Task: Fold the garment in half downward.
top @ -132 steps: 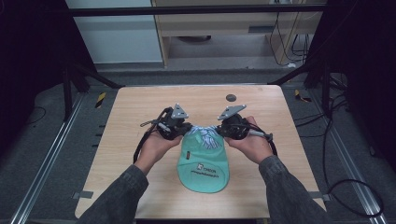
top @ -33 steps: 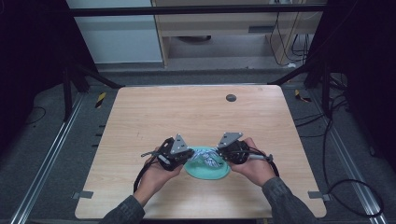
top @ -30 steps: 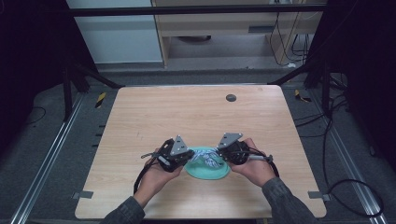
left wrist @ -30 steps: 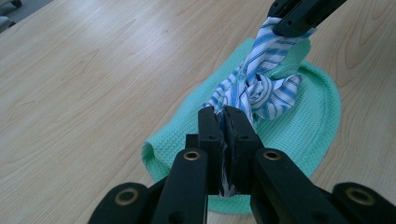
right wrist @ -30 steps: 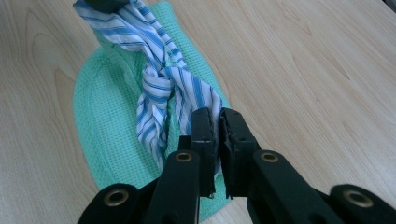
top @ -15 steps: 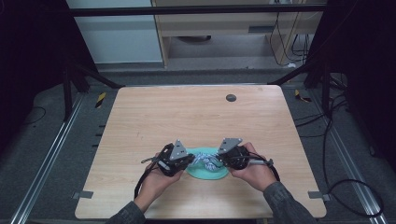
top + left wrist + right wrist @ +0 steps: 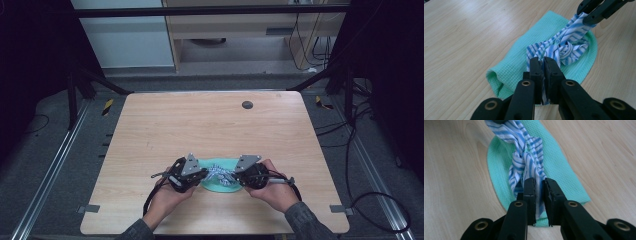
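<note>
Down at the 6 o'clock edge of the wooden tabletop (image 7: 210, 125), both hands are working close together over a mint green waffle-weave cloth (image 7: 220, 175) that lies flat on the wood. On top of that cloth sits a blue-and-white striped fabric (image 7: 221, 175), twisted up into a rope-ish bundle with a knotted lump in the middle.

Left tool (image 7: 202, 174) sits at about 9 o'clock of the green cloth, and its jaws are pinched tight on one end of the striped fabric; you can see it clearly in the left gripper view, where the left tool (image 7: 543, 65) has the stripes squeezed between the two black pads. Right tool (image 7: 236, 176) is at 3 o'clock of the cloth, clamped on the other end the same way; the right gripper view shows the right tool (image 7: 539, 186) with fabric (image 7: 525, 157) running out from between its jaws toward 12 o'clock, across the green cloth (image 7: 554, 162).

So the striped piece spans between the two tools, sagging onto the cloth. There's also a small dark round spot (image 7: 247, 104) on the tabletop up toward 12 o'clock, well apart from everything.
</note>
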`<action>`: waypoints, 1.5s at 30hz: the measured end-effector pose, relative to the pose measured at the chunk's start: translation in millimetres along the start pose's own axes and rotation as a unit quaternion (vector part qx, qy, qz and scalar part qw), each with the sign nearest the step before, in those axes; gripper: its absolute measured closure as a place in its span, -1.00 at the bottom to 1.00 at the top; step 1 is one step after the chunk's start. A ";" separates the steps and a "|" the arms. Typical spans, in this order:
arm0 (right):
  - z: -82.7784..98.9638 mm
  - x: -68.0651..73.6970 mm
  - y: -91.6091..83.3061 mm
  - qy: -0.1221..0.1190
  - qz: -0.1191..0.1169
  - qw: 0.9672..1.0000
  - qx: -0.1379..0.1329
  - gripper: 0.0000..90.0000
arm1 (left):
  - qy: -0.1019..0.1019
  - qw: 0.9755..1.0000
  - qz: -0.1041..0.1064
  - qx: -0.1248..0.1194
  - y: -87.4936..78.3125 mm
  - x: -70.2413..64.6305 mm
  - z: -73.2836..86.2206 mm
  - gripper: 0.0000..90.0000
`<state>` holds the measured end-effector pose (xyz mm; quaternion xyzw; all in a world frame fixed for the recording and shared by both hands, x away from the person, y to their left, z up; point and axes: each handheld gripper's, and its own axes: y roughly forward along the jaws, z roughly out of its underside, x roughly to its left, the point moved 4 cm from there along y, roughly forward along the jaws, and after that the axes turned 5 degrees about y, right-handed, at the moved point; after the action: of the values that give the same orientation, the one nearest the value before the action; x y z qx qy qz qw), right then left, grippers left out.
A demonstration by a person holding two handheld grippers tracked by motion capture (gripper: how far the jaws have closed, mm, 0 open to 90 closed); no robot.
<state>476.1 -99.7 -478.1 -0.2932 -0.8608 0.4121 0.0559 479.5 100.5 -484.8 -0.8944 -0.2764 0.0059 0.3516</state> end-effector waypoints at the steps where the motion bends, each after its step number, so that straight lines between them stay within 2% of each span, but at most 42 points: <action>1: 1.4 1.6 -0.8 0.000 -0.002 1.000 0.002 0.75 | 0.000 1.000 0.001 -0.001 0.0 -0.3 0.3 0.88; 8: 5.0 5.7 -1.9 -0.002 -0.005 1.000 0.002 0.72 | 0.007 1.000 0.002 0.001 -1.5 -2.6 1.8 0.85; 20: 13.4 16.0 -5.2 -0.001 -0.014 1.000 0.003 0.65 | 0.013 1.000 0.017 0.005 -5.7 -12.3 9.4 0.83; 23: 14.4 17.9 -4.9 -0.001 -0.011 1.000 0.003 0.55 | 0.014 1.000 0.013 0.000 -7.0 -13.2 9.6 0.75; 27: 12.2 16.7 -4.5 0.003 -0.004 1.000 0.002 0.38 | 0.016 1.000 -0.002 -0.006 -5.8 -10.0 9.1 0.45; 31: 9.5 12.6 -4.3 0.008 0.003 1.000 0.000 0.28 | 0.012 1.000 -0.001 -0.001 -3.0 -7.6 11.2 0.35; 34: 8.5 10.7 -3.5 0.008 0.008 1.000 0.003 0.20 | 0.012 1.000 0.004 -0.002 -1.7 -9.2 12.4 0.37; 37: 8.7 10.9 -2.4 0.010 0.004 1.000 0.004 0.20 | 0.013 1.000 0.010 0.001 -1.1 -12.1 13.3 0.41; 45: 9.3 22.8 2.2 0.003 -0.009 1.000 0.003 0.22 | 0.019 1.000 0.017 -0.006 -5.0 -20.3 17.5 0.45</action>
<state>455.3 -92.3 -489.2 -0.2863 -0.8621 0.4133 0.0626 456.2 104.3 -498.5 -0.9009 -0.2544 -0.0063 0.3516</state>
